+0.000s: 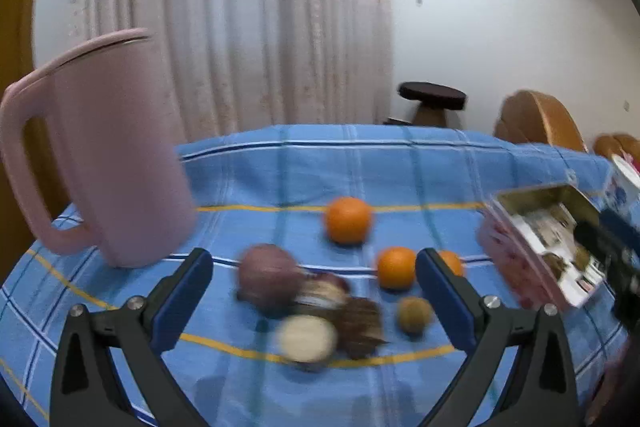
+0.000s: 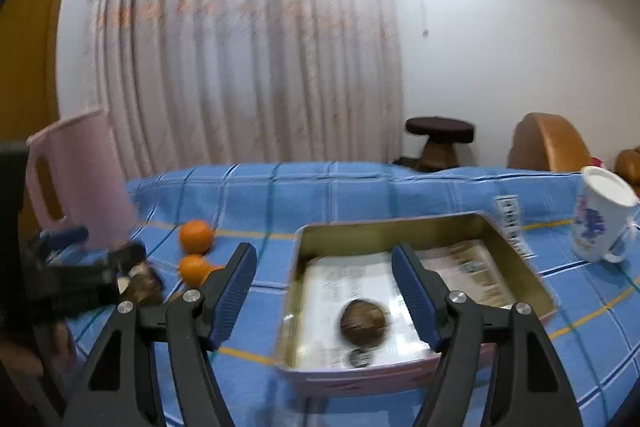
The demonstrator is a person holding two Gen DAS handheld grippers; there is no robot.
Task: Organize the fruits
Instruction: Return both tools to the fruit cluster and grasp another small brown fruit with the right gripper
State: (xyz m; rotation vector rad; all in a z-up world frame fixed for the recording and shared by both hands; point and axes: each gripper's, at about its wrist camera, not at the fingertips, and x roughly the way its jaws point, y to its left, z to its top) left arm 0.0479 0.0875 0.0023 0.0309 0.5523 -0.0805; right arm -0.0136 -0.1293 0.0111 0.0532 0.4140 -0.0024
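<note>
Blue checked cloth is covering the table [image 2: 360, 187], with a pale curtain hanging behind its far edge, and the fruit sorting is looking barely begun. Sitting in the paper-lined tin [image 2: 516, 227] toward the table's right side is just one brown round fruit [image 2: 364, 321], resting loose on the liner. The right gripper [image 2: 324, 291] is hovering over that tin with its jaws standing apart, nothing between them.

Over on the left wrist view, the left gripper [image 1: 314, 291] is also gaping wide and carrying nothing. Beyond it the pile is waiting near the table's middle: three oranges [image 1: 348, 219], a small brown fruit [image 1: 415, 314], a purplish fruit [image 1: 269, 275] and some blurred cut pieces [image 1: 308, 338] I cannot identify. A pink jug [image 1: 116, 155] is standing at the left edge, a white mug [image 2: 602, 219] at the right.

So I'm judging one piece done, most of the fruit left.
</note>
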